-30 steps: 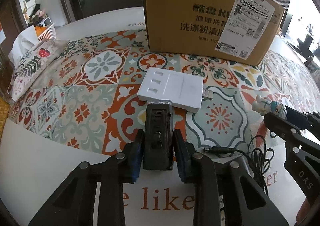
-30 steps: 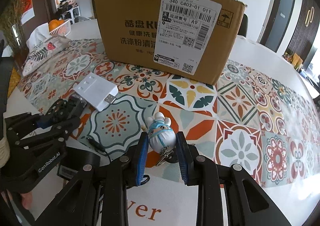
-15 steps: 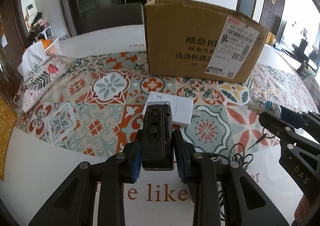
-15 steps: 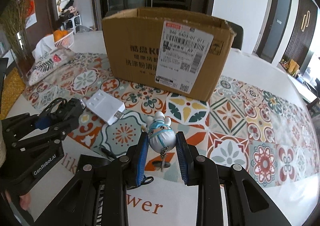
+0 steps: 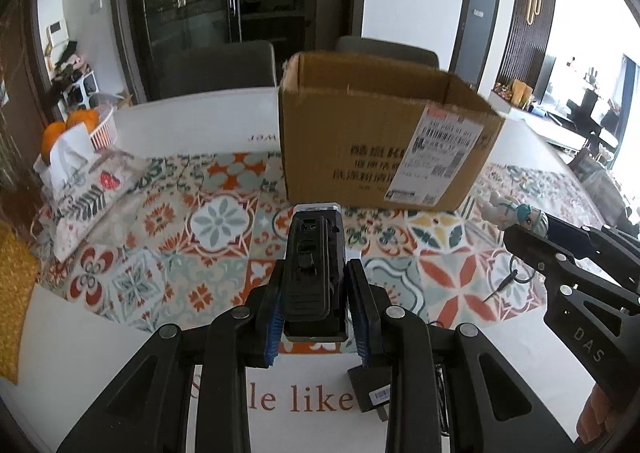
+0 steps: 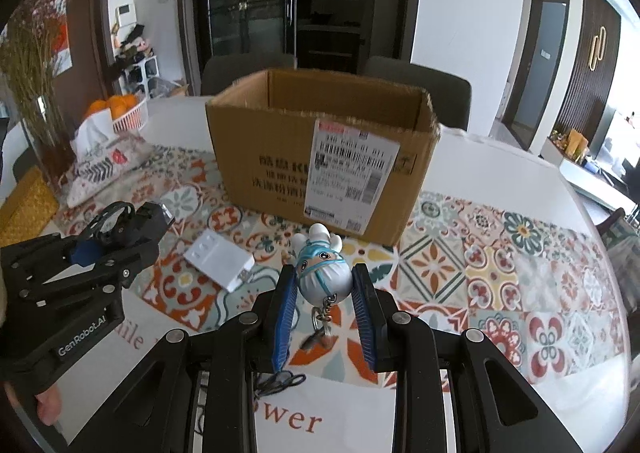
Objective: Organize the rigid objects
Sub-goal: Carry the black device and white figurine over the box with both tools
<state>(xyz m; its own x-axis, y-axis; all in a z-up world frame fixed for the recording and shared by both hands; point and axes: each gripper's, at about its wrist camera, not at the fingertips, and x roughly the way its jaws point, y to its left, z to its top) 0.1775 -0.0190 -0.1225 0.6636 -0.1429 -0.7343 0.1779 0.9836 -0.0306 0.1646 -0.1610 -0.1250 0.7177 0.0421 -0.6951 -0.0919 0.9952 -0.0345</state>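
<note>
my left claw (image 5: 316, 293) is clamped on a black rectangular device (image 5: 314, 273), held clear above the patterned surface (image 5: 168, 253). my right claw (image 6: 324, 293) is clamped on a small figurine keychain (image 6: 322, 273), also off the surface. the open cardboard box (image 6: 320, 157) stands just beyond both; a white adapter (image 6: 220, 263) lies on the surface between them.

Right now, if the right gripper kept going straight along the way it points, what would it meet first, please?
Probably the near wall of the cardboard box, which stands straight ahead of the right gripper and the figurine keychain it holds; depth is unclear, so it might meet the patterned cloth first.
</note>
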